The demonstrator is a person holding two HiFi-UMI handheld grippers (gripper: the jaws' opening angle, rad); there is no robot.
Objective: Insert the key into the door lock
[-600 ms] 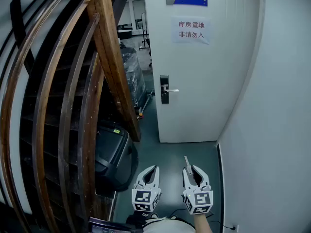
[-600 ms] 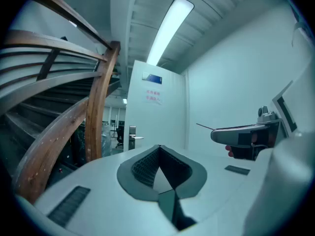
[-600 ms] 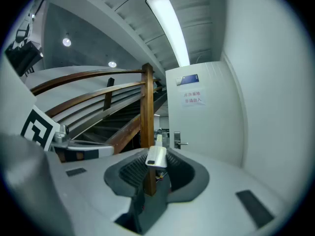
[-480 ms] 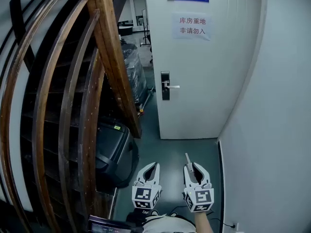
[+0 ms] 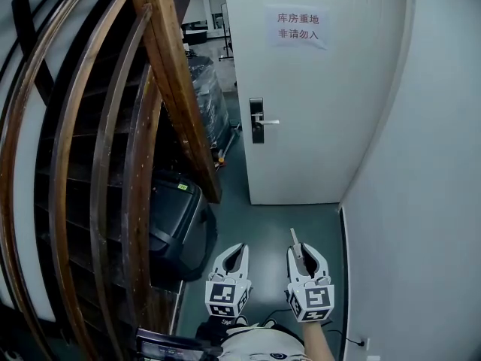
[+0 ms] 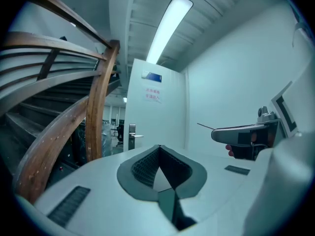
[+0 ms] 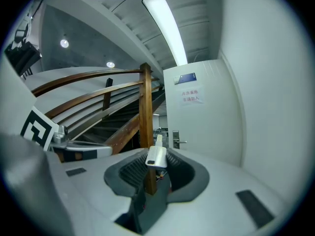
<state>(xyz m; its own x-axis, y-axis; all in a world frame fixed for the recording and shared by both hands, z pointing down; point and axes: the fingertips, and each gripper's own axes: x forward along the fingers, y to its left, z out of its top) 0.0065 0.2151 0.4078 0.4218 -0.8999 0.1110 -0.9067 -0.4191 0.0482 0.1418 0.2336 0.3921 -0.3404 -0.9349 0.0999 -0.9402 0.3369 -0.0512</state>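
Facing the white door [image 5: 323, 104] at the end of a narrow passage, beside a curved wooden stair rail [image 5: 169, 89], a person held two grippers low over the green floor [image 5: 263, 232], both well apart from the door. The left gripper [image 5: 234, 253] had its jaws together on nothing. The right gripper [image 5: 307, 256] had its jaws clamped on the key [image 5: 295, 239], whose thin blade pointed ahead toward the door. The lock [image 5: 257, 120], a dark plate with a silver lever [image 5: 269, 121], sat at the door's left edge, far ahead of the key; where the key goes in was too small to make out.

The approach appeared barely begun. Done well, the right gripper would likely close in with the blade level and square to the plate, then slow before contact. A firm clamp mattered, since the key could twist in the jaws if it struck off-centre.
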